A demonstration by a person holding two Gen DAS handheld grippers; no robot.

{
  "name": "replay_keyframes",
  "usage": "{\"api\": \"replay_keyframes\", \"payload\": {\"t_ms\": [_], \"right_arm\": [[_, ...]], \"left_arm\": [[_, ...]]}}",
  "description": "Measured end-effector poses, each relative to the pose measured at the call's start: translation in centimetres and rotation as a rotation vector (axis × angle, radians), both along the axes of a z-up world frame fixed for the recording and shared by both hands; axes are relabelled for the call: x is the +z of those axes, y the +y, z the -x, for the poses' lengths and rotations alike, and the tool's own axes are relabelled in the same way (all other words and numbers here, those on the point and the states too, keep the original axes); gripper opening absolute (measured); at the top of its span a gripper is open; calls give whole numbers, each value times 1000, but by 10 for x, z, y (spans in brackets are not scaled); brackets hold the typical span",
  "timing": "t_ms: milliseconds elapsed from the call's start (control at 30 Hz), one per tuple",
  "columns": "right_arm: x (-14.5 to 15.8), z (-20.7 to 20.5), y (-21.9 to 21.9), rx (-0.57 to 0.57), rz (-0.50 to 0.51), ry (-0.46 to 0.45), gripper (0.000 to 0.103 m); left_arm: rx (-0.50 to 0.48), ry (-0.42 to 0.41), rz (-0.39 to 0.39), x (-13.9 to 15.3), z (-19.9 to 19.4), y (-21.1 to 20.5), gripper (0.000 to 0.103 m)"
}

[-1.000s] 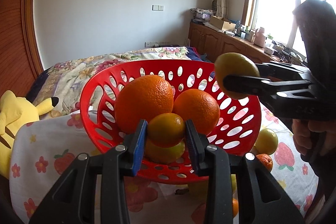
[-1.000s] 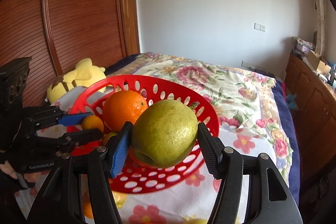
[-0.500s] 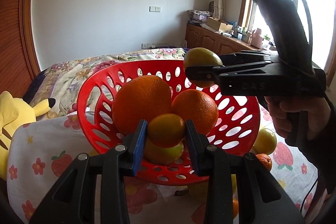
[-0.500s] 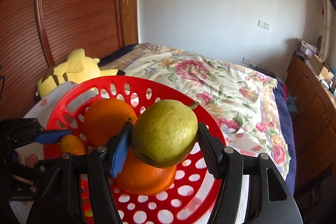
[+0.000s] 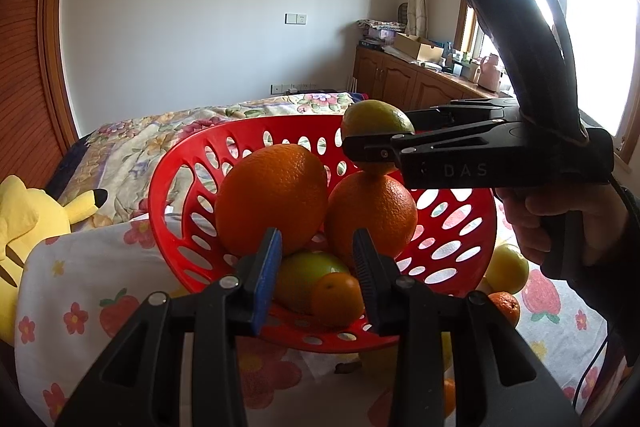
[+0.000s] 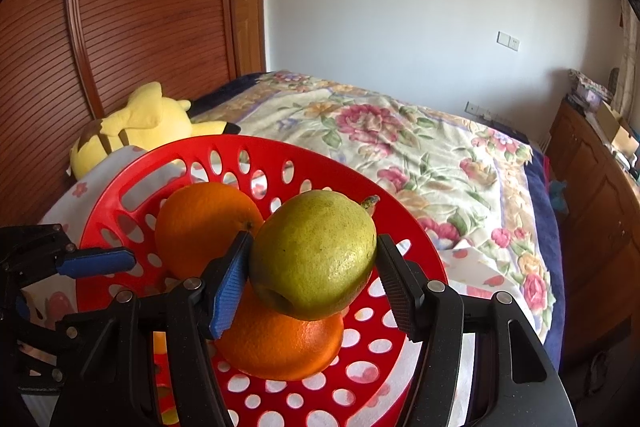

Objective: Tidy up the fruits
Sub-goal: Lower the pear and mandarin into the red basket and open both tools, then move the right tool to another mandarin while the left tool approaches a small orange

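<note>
A red perforated basket [image 5: 188, 183] [image 6: 132, 179] stands on a flowered cloth. It holds two big oranges [image 5: 272, 199] [image 5: 372, 215], a green fruit [image 5: 304, 275] and a small orange [image 5: 336, 299]. My left gripper [image 5: 316, 271] is open just over the basket's near rim, with the small orange lying between its jaws in the basket. My right gripper [image 6: 312, 267] is shut on a green pear [image 6: 316, 251] and holds it above the oranges [image 6: 204, 223] [image 6: 280, 343]. The pear also shows in the left wrist view [image 5: 376, 119].
Loose fruit lies on the cloth right of the basket: a yellow one [image 5: 506, 267] and a small orange one [image 5: 506, 307]. A yellow plush toy [image 5: 28, 219] [image 6: 136, 123] lies at the left. A flowered bedspread [image 6: 400, 147] lies behind.
My left gripper opened and let the small orange drop into the basket. My right gripper carried the pear inward over the basket, above the oranges.
</note>
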State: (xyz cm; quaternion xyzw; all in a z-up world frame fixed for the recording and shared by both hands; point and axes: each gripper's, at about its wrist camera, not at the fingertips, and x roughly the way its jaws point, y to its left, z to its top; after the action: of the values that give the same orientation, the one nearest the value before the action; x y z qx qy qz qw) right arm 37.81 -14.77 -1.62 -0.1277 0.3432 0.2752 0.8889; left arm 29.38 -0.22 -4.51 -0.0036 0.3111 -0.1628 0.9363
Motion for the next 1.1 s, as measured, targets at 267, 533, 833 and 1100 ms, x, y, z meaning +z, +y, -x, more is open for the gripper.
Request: {"api": "replay_keyframes", "payload": {"t_ms": [267, 533, 833, 1100], "right_arm": [[2, 2, 0, -6, -2, -18, 65], [10, 19, -9, -11, -25, -40, 67], [25, 75, -47, -51, -89, -72, 67], [22, 118, -86, -119, -123, -80, 67]], "left_arm": [[2, 1, -3, 0, 0, 0, 37], [4, -11, -11, 7, 7, -1, 37], [-2, -39, -14, 21, 34, -8, 43], [-9, -31, -29, 19, 63, -14, 50]]}}
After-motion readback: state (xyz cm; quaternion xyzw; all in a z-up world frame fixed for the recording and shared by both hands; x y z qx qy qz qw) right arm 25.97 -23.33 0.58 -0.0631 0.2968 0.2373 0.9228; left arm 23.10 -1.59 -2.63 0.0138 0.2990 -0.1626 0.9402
